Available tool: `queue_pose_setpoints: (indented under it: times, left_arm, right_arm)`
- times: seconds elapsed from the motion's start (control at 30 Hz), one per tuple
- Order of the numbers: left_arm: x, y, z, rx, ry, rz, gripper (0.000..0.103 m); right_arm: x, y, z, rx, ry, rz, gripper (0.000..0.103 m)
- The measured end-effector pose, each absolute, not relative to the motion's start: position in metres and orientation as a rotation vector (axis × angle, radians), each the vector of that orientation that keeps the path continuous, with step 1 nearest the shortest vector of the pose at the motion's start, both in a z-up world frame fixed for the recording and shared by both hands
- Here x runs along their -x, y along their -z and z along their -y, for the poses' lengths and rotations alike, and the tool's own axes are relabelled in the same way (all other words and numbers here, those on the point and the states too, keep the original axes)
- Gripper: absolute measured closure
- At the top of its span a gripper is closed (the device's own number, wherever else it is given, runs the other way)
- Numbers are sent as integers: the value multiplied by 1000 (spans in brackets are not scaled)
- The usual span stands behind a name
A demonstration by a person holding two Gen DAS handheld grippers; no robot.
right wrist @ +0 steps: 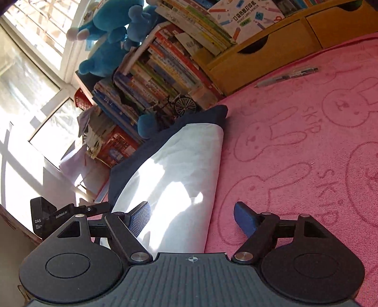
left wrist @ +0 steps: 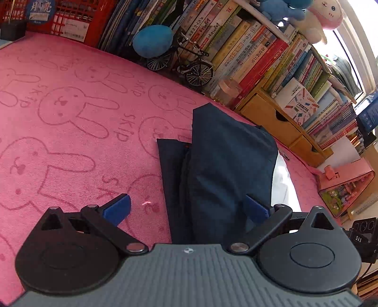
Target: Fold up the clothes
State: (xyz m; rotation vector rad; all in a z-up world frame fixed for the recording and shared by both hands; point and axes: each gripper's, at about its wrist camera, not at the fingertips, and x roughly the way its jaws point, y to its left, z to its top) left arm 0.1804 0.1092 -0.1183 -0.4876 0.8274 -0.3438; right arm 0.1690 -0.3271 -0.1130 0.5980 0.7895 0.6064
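Navy folded garment [left wrist: 224, 165] lies between the left gripper's [left wrist: 186, 207] wide fingers; right gripper [right wrist: 192, 218] fingers wide, unheld white cloth [right wrist: 179, 179] between them.

Bright daylight thru window [right wrist: 30, 78], glare on white cloth [right wrist: 179, 170], fisheye-bent edges

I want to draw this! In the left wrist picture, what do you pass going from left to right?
Red crate → blue plush ball → toy bicycle → navy clothes → wooden drawers → pink box.
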Motion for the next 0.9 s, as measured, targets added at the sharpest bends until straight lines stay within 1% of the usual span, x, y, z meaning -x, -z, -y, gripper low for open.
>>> queue_pose_setpoints:
  times: [0.03,0.23,0.4,0.47,0.57,0.63,0.7,0.77,0.83,0.87,0.9]
  left_arm:
    - [-185,120,-112,495,364,-830,1]
    - [-210,126,-112,460,493,-822,1]
    - [-227,139,-129,621,587,-778,1]
    - [-228,139,-130,627,596,-779,1]
    - [-226,138,-123,574,601,-739,0]
    - [-227,139,-119,563,595,-723,0]
    - [-229,139,-118,578,588,-718,1]
    - [-230,141,-121,609,605,-715,9]
    - [-232,144,-126,658,643,-710,23]
    - [-233,146,-128,679,647,-712,27]
    - [-234,148,-130,699,651,-715,32]
  right_arm:
    - [-175,114,326,-611,-606,-795,25]
    - [-207,120,322,-665,-615,-808,24]
    - [-233,120,311,-648,-635,-796,20]
    - [-244,121,304,-635,-646,-791,19]
    - [-259,121,289,-590,-661,-773,13]
    - [-264,121,278,-562,-670,-763,1]
    - [-268,121,266,-544,-681,-752,0]
    - [-270,121,262,-544,-689,-741,0]
    - [-271,122,263,-558,-695,-730,0]
    - [-271,123,264,-565,-698,-724,1]
    - [-270,124,267,-582,-695,-719,6]
